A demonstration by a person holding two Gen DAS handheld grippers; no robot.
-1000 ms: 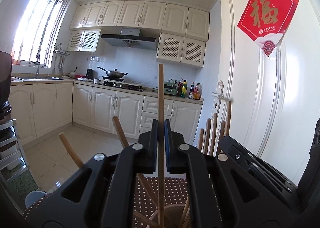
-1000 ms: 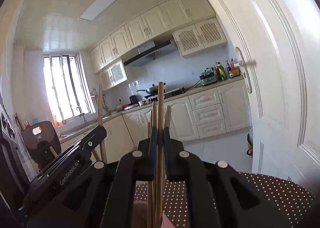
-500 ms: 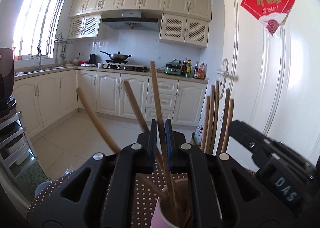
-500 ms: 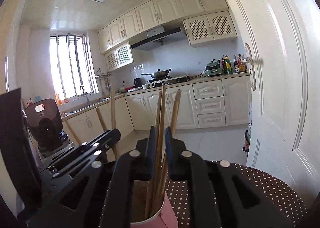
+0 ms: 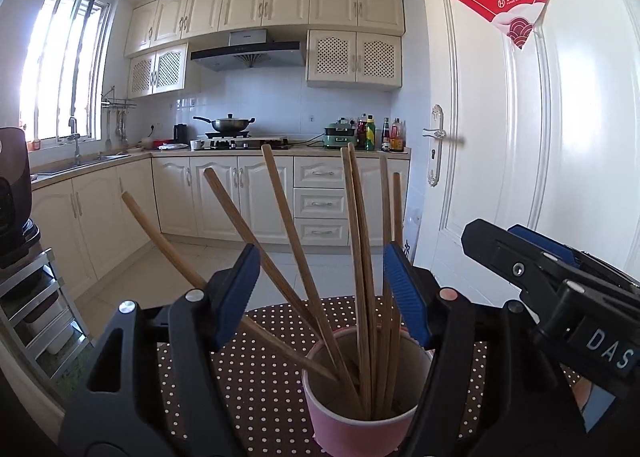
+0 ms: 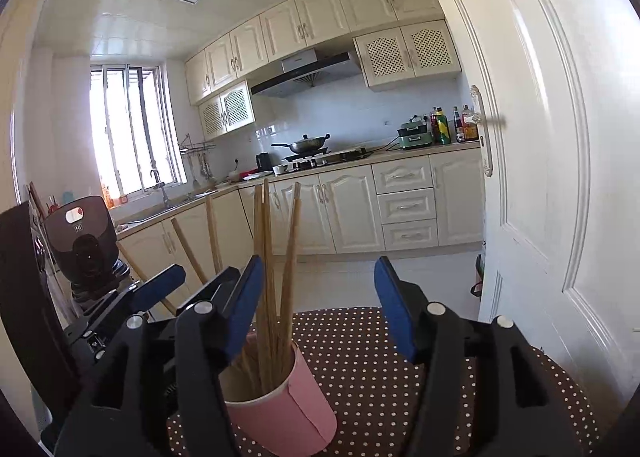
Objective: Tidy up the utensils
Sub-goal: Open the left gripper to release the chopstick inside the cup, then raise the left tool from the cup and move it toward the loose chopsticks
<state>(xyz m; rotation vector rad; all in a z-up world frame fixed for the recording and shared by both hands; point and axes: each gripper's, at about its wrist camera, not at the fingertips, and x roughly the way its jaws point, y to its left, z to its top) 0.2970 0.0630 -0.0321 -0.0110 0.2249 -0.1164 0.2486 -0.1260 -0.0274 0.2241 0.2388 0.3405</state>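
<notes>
A pink paper cup [image 5: 366, 397] stands on the brown polka-dot tablecloth [image 5: 240, 377] and holds several wooden chopsticks [image 5: 360, 237], fanned out and leaning on its rim. My left gripper [image 5: 320, 269] hovers just above and behind the cup. Its jaws are opening, and the chopsticks rise between them without touching the blue pads [image 5: 240, 285]. In the right wrist view the cup [image 6: 280, 405] sits low and left of centre. My right gripper [image 6: 320, 277] is also opening, and the chopsticks [image 6: 272, 257] stand free beside its left pad. Each gripper shows in the other's view: the right gripper [image 5: 540, 277] and the left gripper [image 6: 152, 289].
A white door [image 5: 520, 177] stands close on the right of the small round table [image 6: 400, 357]. A black appliance [image 6: 84, 241] on a metal rack [image 5: 36, 309] is at the left. Cream kitchen cabinets [image 5: 260, 197] and tiled floor lie beyond.
Each gripper was shut on one upright chopstick. Both have opened, and the chopsticks now rest in the cup with the others. Both views have tipped down, showing more of the cup.
</notes>
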